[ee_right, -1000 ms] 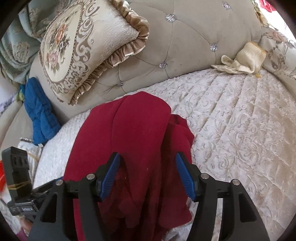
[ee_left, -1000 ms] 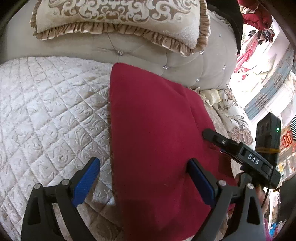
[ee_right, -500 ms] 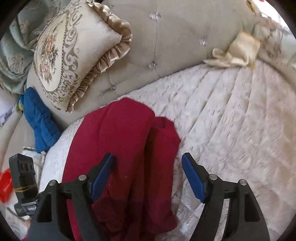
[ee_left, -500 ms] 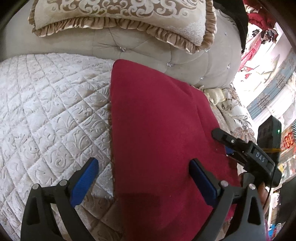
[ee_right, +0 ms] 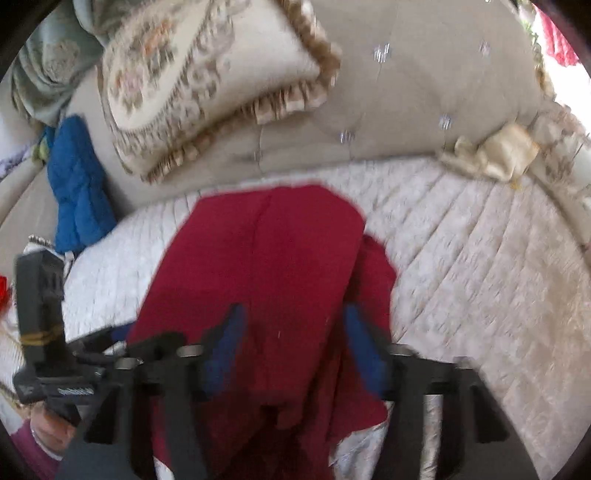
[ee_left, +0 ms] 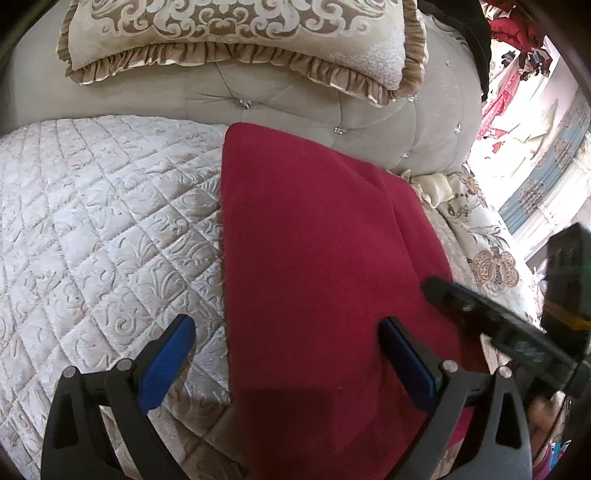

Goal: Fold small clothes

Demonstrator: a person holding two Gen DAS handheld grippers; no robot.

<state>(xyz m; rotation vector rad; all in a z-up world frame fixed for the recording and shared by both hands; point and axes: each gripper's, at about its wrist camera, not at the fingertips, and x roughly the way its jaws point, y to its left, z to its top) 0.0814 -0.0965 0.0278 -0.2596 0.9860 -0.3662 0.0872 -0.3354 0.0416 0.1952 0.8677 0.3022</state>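
A dark red garment (ee_left: 314,229) lies folded lengthwise on the quilted cream seat cover (ee_left: 92,221), its far end against the tufted backrest. My left gripper (ee_left: 288,360) is open wide over the garment's near left edge, one pad over the quilt and one over the cloth. In the right wrist view, which is blurred by motion, the same garment (ee_right: 280,251) runs between the pads of my right gripper (ee_right: 295,343). Its jaws are closing with red cloth between them, and the pads still stand apart. Each gripper shows at the edge of the other's view.
A frilled patterned pillow (ee_left: 240,33) leans on the backrest (ee_left: 295,103). A blue quilted cloth (ee_right: 77,184) lies at the left end of the sofa, a cream cloth (ee_right: 495,151) at the right. A hand and a sleeve show at the lower left of the right wrist view.
The right gripper's pads opened a little, then came much closer together over the red cloth, and that gripper shifted, blurring its view. The left gripper has stayed put and open.
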